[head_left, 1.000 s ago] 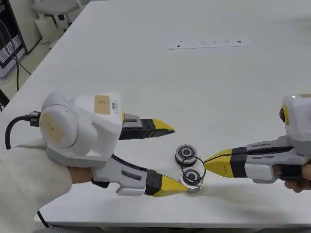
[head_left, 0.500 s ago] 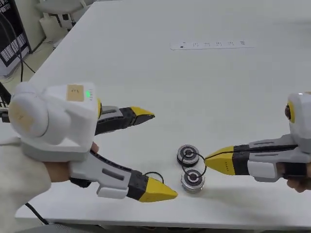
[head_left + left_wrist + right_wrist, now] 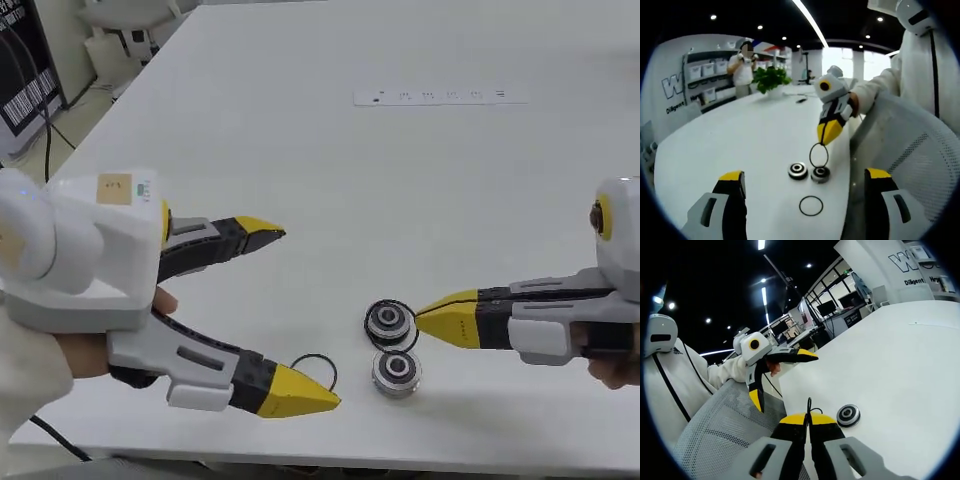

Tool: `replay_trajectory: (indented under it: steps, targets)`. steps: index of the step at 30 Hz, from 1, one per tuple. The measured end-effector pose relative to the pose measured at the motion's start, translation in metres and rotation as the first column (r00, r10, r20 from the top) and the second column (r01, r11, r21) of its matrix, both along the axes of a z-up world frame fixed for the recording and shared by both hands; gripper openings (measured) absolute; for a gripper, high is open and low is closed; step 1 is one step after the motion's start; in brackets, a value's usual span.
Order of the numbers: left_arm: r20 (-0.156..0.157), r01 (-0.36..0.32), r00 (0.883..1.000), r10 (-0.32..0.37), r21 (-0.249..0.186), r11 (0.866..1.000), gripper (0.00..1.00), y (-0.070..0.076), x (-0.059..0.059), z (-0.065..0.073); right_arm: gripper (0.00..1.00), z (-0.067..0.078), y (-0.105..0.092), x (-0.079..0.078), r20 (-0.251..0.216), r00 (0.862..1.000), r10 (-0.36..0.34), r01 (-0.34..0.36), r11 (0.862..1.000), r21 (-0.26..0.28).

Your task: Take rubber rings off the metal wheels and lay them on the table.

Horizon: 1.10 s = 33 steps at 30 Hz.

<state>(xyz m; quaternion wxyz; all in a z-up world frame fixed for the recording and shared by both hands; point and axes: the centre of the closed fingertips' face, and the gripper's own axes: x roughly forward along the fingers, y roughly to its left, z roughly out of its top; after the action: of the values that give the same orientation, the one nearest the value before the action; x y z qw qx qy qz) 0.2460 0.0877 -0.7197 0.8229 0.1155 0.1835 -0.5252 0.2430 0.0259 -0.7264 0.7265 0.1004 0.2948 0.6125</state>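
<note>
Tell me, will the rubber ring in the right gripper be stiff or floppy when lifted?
Probably floppy: the held ring hangs from the shut right gripper as a thin oval. Likely light. The loose ring lies flat, so rolling seems unlikely.

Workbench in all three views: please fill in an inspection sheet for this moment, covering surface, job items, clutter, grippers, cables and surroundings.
Surface: white table, mostly bare.
Job's things: far wheel and near wheel side by side; loose ring lying flat on the table; held ring hanging just above the wheels.
Clutter: power strip at the far side.
Grippers: left hand-held gripper open, holding nothing; right hand-held gripper shut on the held ring.
Cables: black cable at the near table edge.
Surroundings: chair; a person by shelves; plant.
</note>
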Motion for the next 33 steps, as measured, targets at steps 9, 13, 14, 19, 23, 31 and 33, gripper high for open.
replay_trajectory:
  steps: [9, 13, 14, 19, 23, 31, 33]
  targets:
    - [-0.048, -0.036, 0.998, 0.035, -0.020, 0.999, 1.00, 0.012, -0.003, -0.008, 0.00, 0.014, 0.004, -0.001, 0.007, 1.000, 0.010, -0.010, 1.000, 0.017]
    - [-0.040, -0.042, 0.998, 0.042, 0.015, 0.999, 1.00, 0.016, -0.003, -0.016, 0.00, 0.017, 0.008, -0.002, 0.005, 1.000, 0.020, -0.020, 1.000, 0.021]
    - [-0.044, -0.037, 0.998, 0.038, 0.022, 0.999, 1.00, 0.016, -0.004, -0.018, 0.00, 0.017, 0.009, -0.002, 0.005, 1.000, 0.022, -0.022, 1.000, 0.022]
    - [-0.064, -0.016, 0.998, 0.019, 0.042, 0.999, 1.00, 0.016, -0.009, -0.026, 0.00, 0.019, 0.014, -0.001, 0.021, 0.999, 0.035, -0.035, 0.999, 0.013]
    - [-0.075, -0.025, 0.997, 0.027, 0.031, 0.999, 1.00, 0.017, -0.008, -0.026, 0.00, 0.020, 0.022, 0.000, 0.018, 0.999, 0.047, -0.047, 0.999, 0.011]
    - [-0.083, -0.008, 0.996, 0.012, 0.041, 0.999, 1.00, 0.014, -0.012, -0.029, 0.00, 0.014, 0.037, -0.002, 0.026, 0.996, 0.090, -0.089, 0.996, -0.022]
    - [-0.086, -0.005, 0.996, 0.009, 0.043, 0.999, 1.00, 0.014, -0.013, -0.030, 0.00, 0.011, 0.040, -0.001, 0.020, 0.996, 0.091, -0.090, 0.995, -0.039]
